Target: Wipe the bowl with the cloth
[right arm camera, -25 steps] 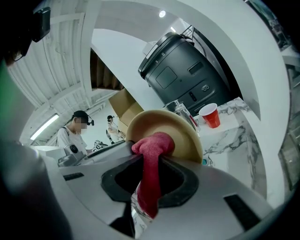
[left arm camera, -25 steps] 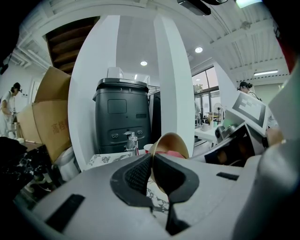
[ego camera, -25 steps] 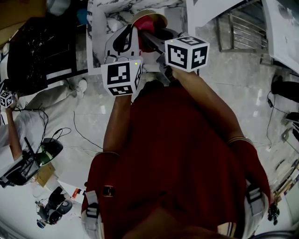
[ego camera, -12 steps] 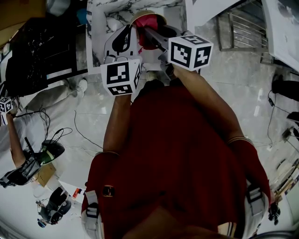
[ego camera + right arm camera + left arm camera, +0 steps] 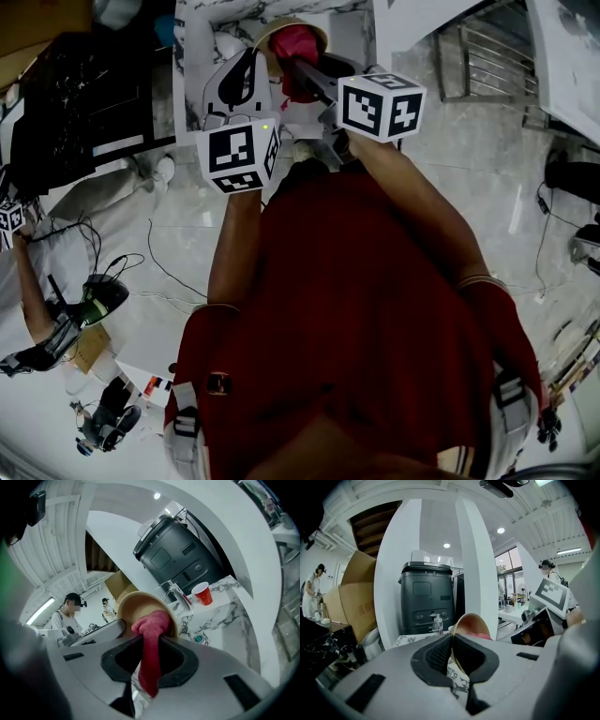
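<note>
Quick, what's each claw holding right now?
Left gripper: shut on the bowl rim.
Right gripper: shut on the red cloth, bunched against the bowl's inside.

A tally by kind
Two hand-held grippers: the left hand-held gripper (image 5: 451, 646) and the right hand-held gripper (image 5: 149, 653). Two marker cubes: the left cube (image 5: 237, 155), the right cube (image 5: 380, 105). One bowl (image 5: 136, 604), one red cloth (image 5: 151, 630), one red cup (image 5: 202, 594), one dark machine (image 5: 178, 555), one marble worktop (image 5: 225, 616).

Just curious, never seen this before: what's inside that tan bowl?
A red cloth, bunched up and pinched by the right gripper, presses into the bowl. The bowl's bottom behind the cloth is covered.
</note>
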Action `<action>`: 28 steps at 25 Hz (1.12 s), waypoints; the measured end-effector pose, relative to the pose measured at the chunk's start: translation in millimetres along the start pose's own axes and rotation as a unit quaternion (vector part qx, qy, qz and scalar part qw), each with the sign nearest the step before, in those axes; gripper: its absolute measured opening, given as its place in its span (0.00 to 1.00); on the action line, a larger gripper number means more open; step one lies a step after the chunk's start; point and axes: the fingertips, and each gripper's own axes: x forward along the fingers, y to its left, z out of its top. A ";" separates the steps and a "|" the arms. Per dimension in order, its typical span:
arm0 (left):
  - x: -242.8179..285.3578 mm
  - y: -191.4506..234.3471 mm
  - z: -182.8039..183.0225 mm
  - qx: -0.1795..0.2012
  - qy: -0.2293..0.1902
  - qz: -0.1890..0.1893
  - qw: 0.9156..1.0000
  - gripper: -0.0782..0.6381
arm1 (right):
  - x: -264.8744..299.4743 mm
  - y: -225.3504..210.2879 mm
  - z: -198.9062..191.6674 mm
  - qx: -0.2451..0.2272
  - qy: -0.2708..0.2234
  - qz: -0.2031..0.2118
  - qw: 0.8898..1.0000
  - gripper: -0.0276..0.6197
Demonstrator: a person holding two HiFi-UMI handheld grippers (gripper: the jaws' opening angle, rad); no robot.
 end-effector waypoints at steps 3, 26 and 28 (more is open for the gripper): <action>-2.1 2.4 0.6 -0.001 -0.002 0.002 1.000 0.14 | 2.3 2.7 -5.1 0.003 0.007 0.003 1.000 0.17; -0.5 -5.9 -1.2 -0.003 0.002 -0.014 1.000 0.14 | 7.0 15.9 1.5 0.008 -0.003 0.025 1.000 0.17; -0.7 -5.6 -1.8 -0.004 0.003 -0.014 1.000 0.14 | 6.1 15.3 3.7 0.009 -0.007 0.024 1.000 0.17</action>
